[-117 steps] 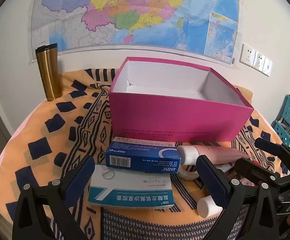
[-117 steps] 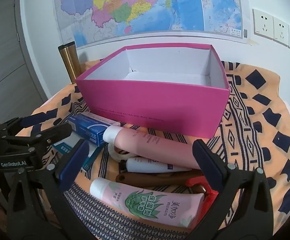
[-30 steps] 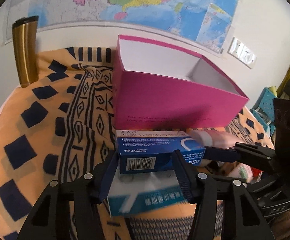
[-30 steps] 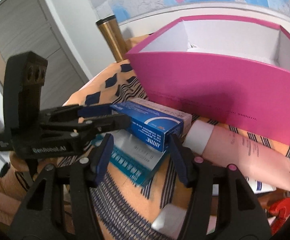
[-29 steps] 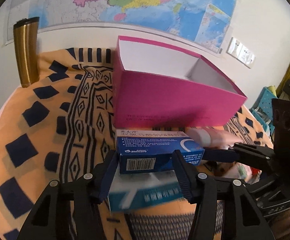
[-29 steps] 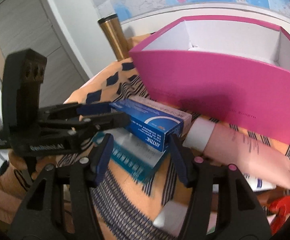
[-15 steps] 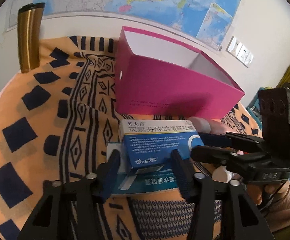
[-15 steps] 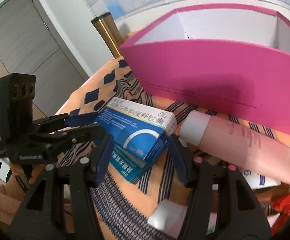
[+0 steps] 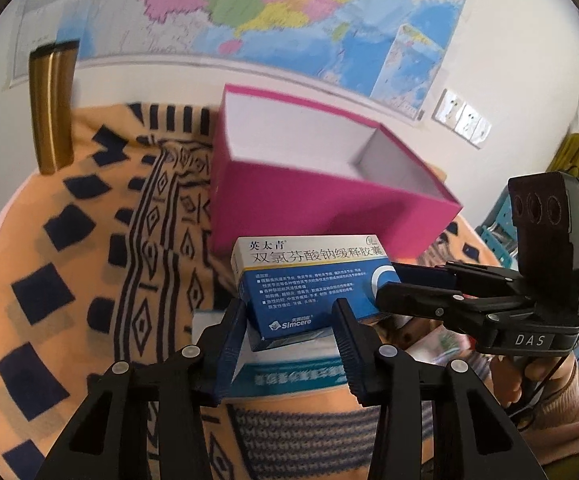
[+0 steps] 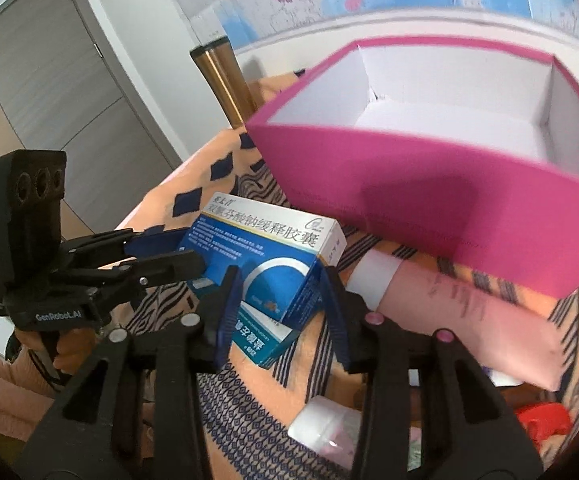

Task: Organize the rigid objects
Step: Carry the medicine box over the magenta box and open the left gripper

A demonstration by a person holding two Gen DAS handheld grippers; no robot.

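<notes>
Between both tongs: blue medicine box (image 9: 309,280), tilted, raised off the flat teal-and-white box (image 9: 293,372) lying beneath it, just in front of the pink box.
Left tongs (image 9: 289,344): jaws closing, pads against the near end of the blue medicine box, gripping it.
Right tongs (image 10: 279,304): jaws closing on the opposite end of the same box, pads pressed to its sides; seen from the left wrist view they reach in from the right.
Pink box (image 9: 329,204): open-topped, white inside, nothing visible in it, standing on the bench behind the held box.
Pink tube (image 10: 461,312): lying on its side with a white cap, along the front wall of the pink box, right of the medicine box.
Other items: a small white object (image 10: 325,424) and a red object (image 10: 541,416) near the right tongs; too blurred to identify.
Bench cover: orange cloth (image 9: 49,288) with dark blue diamonds and stripes.
Gold tumbler (image 9: 51,108): upright at the far left edge, against the wall.
Wall: coloured map (image 9: 249,8) above; white sockets (image 9: 463,120) to its right.
Person: a hand (image 10: 65,344) on each tool's handle.
</notes>
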